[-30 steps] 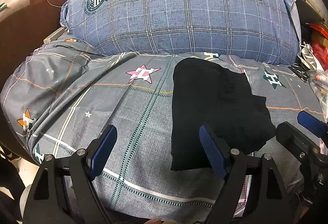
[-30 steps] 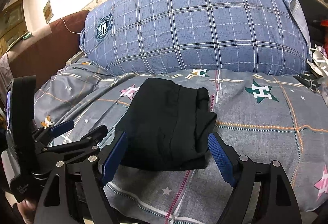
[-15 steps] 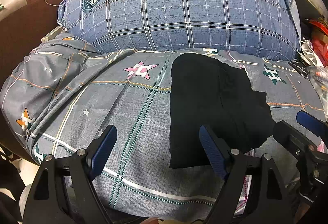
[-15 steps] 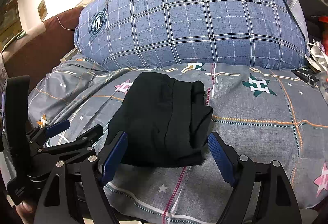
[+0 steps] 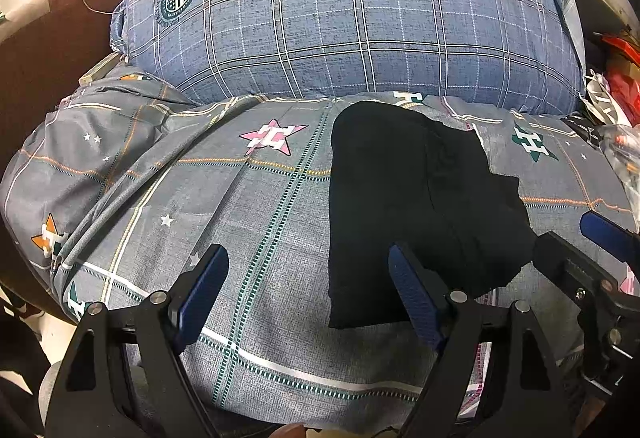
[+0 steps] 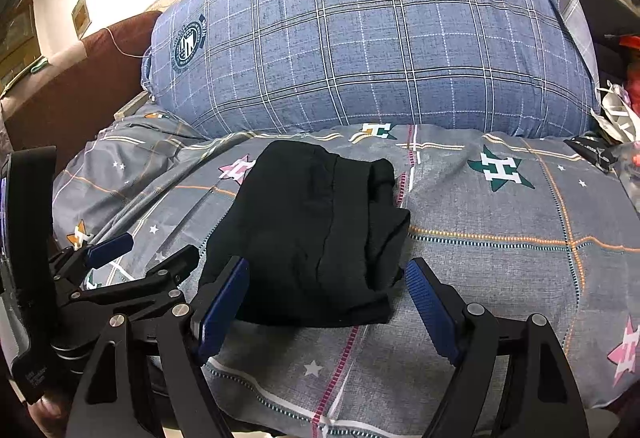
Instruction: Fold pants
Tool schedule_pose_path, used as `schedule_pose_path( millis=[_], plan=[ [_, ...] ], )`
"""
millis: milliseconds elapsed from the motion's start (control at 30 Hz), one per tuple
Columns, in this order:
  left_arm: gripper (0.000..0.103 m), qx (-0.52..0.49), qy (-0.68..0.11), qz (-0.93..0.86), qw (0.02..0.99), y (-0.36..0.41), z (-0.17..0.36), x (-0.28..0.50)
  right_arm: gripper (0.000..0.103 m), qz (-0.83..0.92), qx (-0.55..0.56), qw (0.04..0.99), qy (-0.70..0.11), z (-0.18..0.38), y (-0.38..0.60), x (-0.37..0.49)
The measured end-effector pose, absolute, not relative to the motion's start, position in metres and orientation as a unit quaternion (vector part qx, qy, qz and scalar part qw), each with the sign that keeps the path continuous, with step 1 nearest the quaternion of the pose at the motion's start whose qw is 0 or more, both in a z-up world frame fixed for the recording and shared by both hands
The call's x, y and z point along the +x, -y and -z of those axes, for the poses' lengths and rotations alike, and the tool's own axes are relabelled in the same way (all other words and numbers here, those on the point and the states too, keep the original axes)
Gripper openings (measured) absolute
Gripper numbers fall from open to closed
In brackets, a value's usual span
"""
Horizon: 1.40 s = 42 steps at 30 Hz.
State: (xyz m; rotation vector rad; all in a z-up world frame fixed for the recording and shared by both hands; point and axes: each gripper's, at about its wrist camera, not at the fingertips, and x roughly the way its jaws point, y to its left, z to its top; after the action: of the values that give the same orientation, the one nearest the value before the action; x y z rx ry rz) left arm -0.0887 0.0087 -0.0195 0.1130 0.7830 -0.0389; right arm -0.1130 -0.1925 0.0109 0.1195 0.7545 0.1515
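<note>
Both claws are spread wide with nothing in them. Left claw [image 5: 308, 286] hangs just left of the folded black pants [image 5: 416, 205]; right claw [image 6: 326, 300] straddles their near edge. Pants sit on the star-print bedspread [image 6: 500, 270], plaid pillow [image 6: 380, 37] beyond.

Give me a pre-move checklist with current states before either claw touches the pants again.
1. Left claw open and empty: ok.
2. Right claw open and empty: ok.
3. Pants lying on the bed, free of both claws: ok.
4. Pants folded into a compact stack: ok.
5. Edges squared: not ok, the right side bulges unevenly.
6. Layers underneath smooth: cannot tell.
</note>
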Motion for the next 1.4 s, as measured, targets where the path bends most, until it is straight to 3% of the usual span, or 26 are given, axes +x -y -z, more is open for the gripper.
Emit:
schedule_pose_path(
  millis=[1400],
  plan=[
    [0.083, 0.063, -0.377, 0.018, 0.924, -0.0023, 0.0179, -0.0907, 0.082, -0.067, 0.055, 0.925, -0.371, -0.009, 0.1933, -0.1121]
  ],
)
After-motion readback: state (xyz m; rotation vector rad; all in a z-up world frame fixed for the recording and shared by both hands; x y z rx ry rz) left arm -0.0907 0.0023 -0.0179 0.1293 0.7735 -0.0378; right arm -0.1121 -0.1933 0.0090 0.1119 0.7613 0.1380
